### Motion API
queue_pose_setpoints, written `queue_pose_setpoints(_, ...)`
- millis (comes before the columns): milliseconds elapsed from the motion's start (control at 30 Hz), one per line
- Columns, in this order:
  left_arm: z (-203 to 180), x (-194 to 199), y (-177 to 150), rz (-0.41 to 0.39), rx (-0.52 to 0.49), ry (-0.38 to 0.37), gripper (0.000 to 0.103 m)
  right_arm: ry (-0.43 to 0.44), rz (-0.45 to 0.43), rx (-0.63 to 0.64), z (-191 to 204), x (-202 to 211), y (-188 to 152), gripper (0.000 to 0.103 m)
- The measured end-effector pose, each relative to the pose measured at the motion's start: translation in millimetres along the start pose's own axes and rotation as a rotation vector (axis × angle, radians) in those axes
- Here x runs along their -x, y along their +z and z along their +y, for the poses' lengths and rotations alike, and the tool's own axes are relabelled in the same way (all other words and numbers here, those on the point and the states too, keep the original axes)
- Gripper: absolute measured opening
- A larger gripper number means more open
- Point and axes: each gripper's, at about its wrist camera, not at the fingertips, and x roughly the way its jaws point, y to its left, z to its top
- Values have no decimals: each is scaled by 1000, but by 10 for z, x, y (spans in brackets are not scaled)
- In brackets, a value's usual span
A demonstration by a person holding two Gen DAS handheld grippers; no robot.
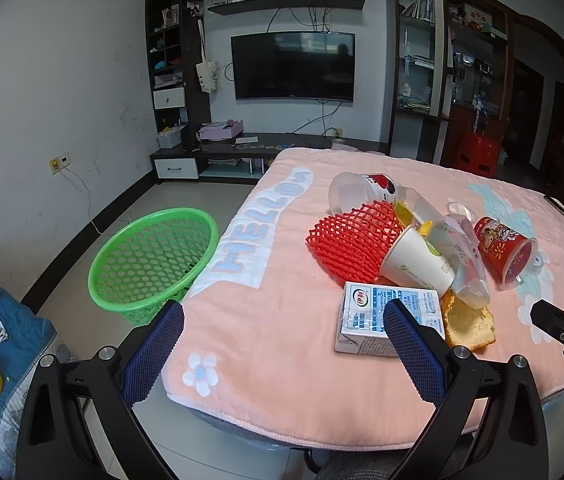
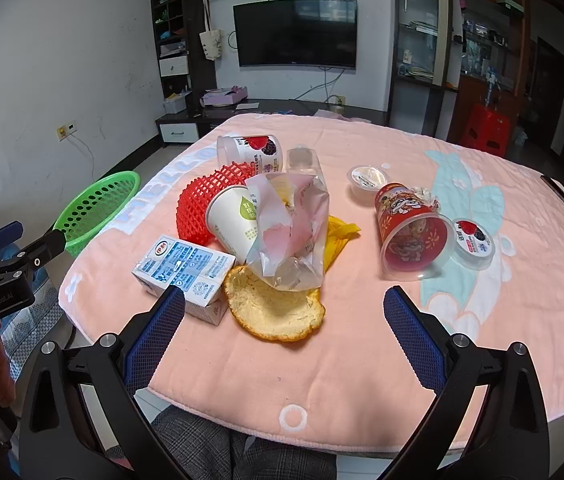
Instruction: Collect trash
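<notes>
Jaws of both the left gripper (image 1: 283, 326) and right gripper (image 2: 283, 312) gape empty, trash pile (image 2: 266, 220) untouched on the worktop (image 2: 361, 360), green basket (image 1: 154, 256) left seemingly empty.

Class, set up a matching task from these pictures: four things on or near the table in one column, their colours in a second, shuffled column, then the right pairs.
Things:
1. basket
2. fruit net
3. milk carton
4. table cover

Colours:
A. pink
B. white and blue
C. green
D. red

Pairs: 1-C, 2-D, 3-B, 4-A
</notes>
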Motion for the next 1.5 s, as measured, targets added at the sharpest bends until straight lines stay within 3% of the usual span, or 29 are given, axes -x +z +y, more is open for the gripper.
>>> queue_pose_setpoints(1500,-44,-33,44,-9,-11,-38,97,-14,6,-13,-45,-57,6,98)
